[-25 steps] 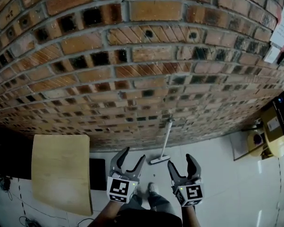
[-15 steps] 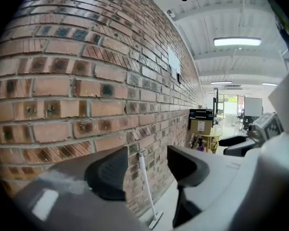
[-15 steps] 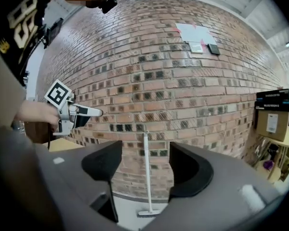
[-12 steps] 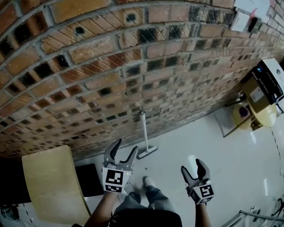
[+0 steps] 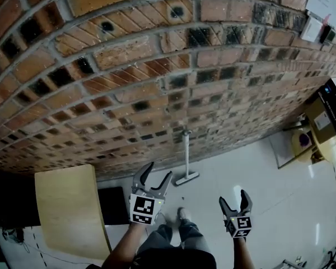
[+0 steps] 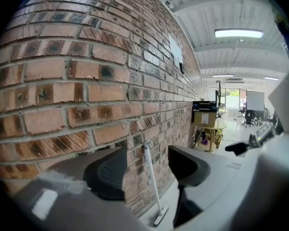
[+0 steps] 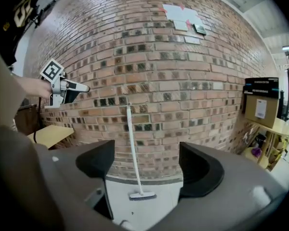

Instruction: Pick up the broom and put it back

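A white broom (image 5: 186, 154) leans upright against the brick wall, its head (image 5: 187, 178) on the pale floor. My left gripper (image 5: 158, 175) hangs open just left of the broom's head, short of it, with nothing between its fingers. In the left gripper view the broom (image 6: 152, 186) stands beyond the gap of the left gripper (image 6: 147, 170). My right gripper (image 5: 234, 202) is lower and farther right, apart from the broom. Its jaws have just been opening and hold nothing. The right gripper view shows the broom (image 7: 133, 153) some way off between the jaws of the right gripper (image 7: 144, 165).
A light wooden tabletop (image 5: 70, 212) stands at the left with a dark panel (image 5: 113, 205) beside it. At the right a yellow round table (image 5: 316, 147) carries cardboard boxes (image 5: 330, 114). Papers (image 5: 325, 4) are stuck on the wall. The person's shoes (image 5: 182, 213) are below the broom.
The right gripper has dropped lower and to the right, away from the broom, and its jaws stand wider. The left gripper has sunk a little and stays open.
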A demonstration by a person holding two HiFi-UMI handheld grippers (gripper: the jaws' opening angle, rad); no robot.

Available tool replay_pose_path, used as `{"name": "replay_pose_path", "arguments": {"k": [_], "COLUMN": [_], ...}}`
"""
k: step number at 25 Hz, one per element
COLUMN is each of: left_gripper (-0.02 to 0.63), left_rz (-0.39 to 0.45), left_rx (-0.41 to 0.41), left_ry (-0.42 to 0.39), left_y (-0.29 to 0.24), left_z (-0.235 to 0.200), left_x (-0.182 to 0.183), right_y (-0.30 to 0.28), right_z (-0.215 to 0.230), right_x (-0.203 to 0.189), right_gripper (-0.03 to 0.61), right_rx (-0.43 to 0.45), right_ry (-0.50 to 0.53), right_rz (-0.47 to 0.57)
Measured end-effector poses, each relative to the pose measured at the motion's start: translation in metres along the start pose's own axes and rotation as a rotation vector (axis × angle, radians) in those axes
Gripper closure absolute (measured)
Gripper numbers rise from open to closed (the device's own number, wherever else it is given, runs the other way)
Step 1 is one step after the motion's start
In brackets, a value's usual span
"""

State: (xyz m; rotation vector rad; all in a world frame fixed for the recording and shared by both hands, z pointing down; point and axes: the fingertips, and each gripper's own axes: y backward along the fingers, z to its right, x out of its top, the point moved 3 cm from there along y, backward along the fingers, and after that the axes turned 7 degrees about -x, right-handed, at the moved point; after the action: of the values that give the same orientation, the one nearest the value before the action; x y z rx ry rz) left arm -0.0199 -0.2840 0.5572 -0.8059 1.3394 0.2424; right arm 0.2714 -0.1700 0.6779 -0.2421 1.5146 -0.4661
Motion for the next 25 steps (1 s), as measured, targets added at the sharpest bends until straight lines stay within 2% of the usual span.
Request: {"name": "replay_pose_path", "arguments": {"k": [5,7,12,18,22,23,25], "left_gripper": [0.345,0.345,0.345,0.347,0.347,0.347,0.347], "left_rz": [-0.039,-0.051,-0.084,-0.105,-0.112,-0.112,-0.11], "left_rx": [0.074,0.113,0.216,0.316,0.361,0.367,0.374], "left_ry": [-0.001,0.022,0.066,0.122,0.16,0.169,0.182], "left_y": [0.021,0.032,0.06,0.099,0.117,0.12,0.124], "left_z": [-0.017,-0.026,-0.046,-0.068,-0.076,-0.076,-0.077], "left_x": [-0.013,-0.021,-0.041,-0.06,-0.072,-0.074,-0.078], "right_y": [-0.092,-0.132,-0.233,-0.318,-0.338,-0.339,-0.336], "right_z": [-0.07,-0.096,-0.126,-0.125,-0.131,-0.131,-0.13], "right_x": [-0.002,-0.001,-0.008,0.009,0.015,0.015,0.014], "right_gripper": [0.164,0.164,0.164,0.171,0.278,0.326,0.475], "right_rx": [0.225,0.27,0.245,0.175,0.184,0.18,0.152], "right_ry": [0.068,0.081,0.174,0.082,0.075,0.076,0.087], "right_rz": [-0.05,-0.067,-0.163,-0.191,-0.204,-0.209,-0.214]}}
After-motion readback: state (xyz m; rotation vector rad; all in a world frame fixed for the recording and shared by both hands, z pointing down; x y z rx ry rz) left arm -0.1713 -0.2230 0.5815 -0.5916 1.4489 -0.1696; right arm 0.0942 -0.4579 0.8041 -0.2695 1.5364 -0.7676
